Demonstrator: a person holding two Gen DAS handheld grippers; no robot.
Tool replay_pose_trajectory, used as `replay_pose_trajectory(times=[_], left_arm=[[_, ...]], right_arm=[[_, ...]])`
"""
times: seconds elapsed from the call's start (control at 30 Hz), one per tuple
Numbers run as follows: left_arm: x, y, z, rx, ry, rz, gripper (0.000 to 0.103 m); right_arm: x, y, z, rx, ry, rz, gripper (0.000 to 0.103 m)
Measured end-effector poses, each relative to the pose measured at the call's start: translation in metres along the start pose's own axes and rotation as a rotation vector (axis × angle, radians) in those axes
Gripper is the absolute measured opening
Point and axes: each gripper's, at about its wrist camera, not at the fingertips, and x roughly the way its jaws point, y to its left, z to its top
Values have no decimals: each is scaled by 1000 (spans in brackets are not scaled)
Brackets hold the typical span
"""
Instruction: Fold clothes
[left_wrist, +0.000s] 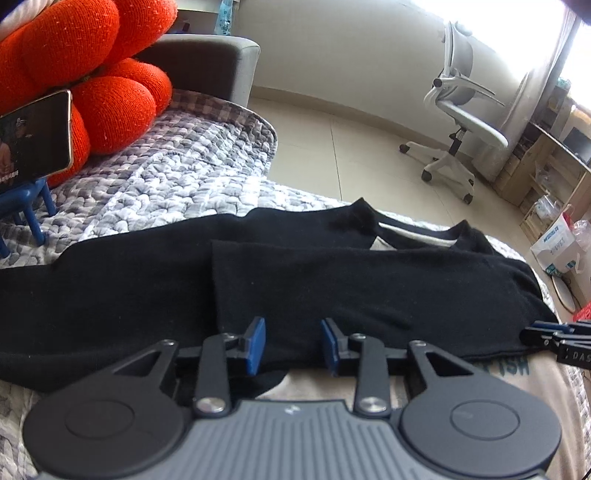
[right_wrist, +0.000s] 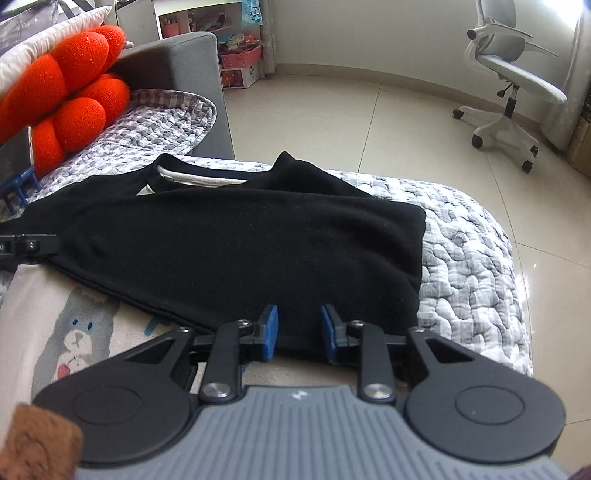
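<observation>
Black shirt (right_wrist: 236, 243) lies flat on the quilt (right_wrist: 469, 236) of the sofa, collar at the far side, hem at the near edge, partly over a cream cartoon-print garment (right_wrist: 74, 321) underneath. One side panel looks already folded in: a straight vertical edge runs across the body in the left wrist view, so I'd judge we're mid-fold, side folds done or half done. Left claw (left_wrist: 293, 345) sits at the near hem, jaws apart, blue pads clear of the cloth, nothing pinched. Right claw (right_wrist: 298, 331) is the same: parted jaws over the near hem toward the right corner, no fabric between the pads that I can see. Each claw's tip shows at the edge of the other's view, so they're side by side along the hem. Likely next move: both claws drop onto the hem, pinch both layers, then carry the near edge up and over toward the collar. Needs a grip on both layers without catching the cream garment below, and level, matched travel so the fold stays square. Orange cushion (left_wrist: 96, 74) and phone (left_wrist: 35, 136) far left are well clear.
</observation>
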Motion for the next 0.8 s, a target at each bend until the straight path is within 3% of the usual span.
replay_pose_trajectory(times=[0.43, 0.6, 0.73, 0.8], left_arm=[[-4, 5, -3, 30, 18, -18, 34], [-7, 0, -5, 44, 20, -2, 34], [-9, 1, -5, 34, 22, -4, 34], [-8, 3, -5, 23, 22, -9, 34]], right_arm=[[-18, -34, -15, 91, 13, 30, 29], [-25, -46, -23, 116, 5, 58, 22], [-37, -64, -21, 224, -61, 71, 22], [-36, -68, -21, 238, -48, 48, 22]])
